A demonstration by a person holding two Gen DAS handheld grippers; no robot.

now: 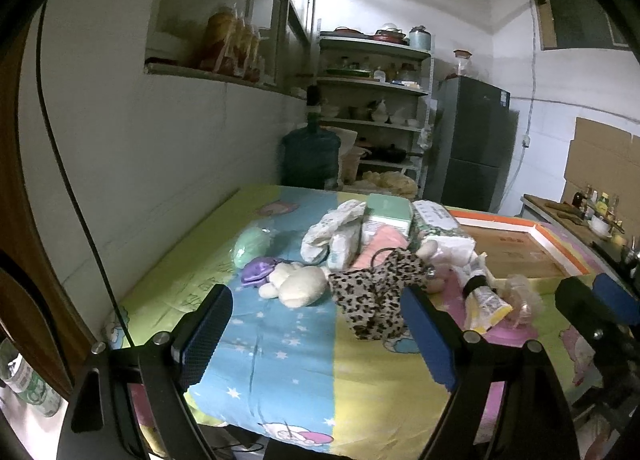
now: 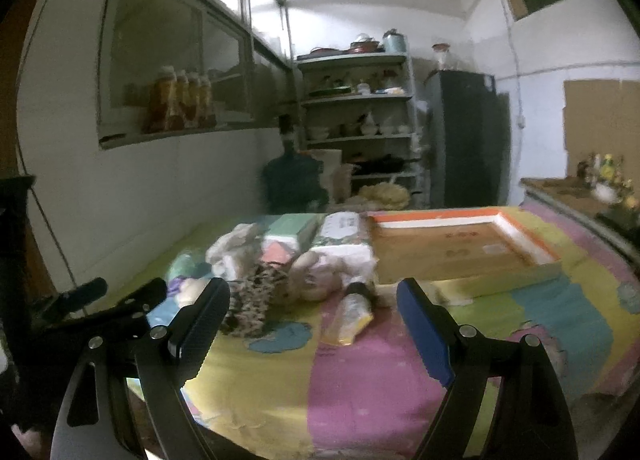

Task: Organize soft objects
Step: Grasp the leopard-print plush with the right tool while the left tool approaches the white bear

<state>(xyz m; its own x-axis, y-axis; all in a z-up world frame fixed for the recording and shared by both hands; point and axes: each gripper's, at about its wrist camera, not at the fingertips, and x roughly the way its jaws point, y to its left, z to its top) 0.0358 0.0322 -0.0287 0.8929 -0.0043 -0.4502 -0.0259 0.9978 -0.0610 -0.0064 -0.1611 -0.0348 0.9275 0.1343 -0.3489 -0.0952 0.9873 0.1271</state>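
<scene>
A heap of soft things lies mid-table: a cream plush toy, a leopard-print pouch, a purple cloth piece, a mint-green ball, patterned white cloths, tissue packs and a yellow tube. An orange-rimmed cardboard tray sits to the right of the heap. My left gripper is open, low over the near cloth, short of the plush toy. My right gripper is open too, just short of the yellow tube, holding nothing.
A pastel cartoon cloth covers the table. Beyond it stand a water jug, a loaded shelf rack and a dark fridge. A counter with bottles lies at the right. The wall runs along the left.
</scene>
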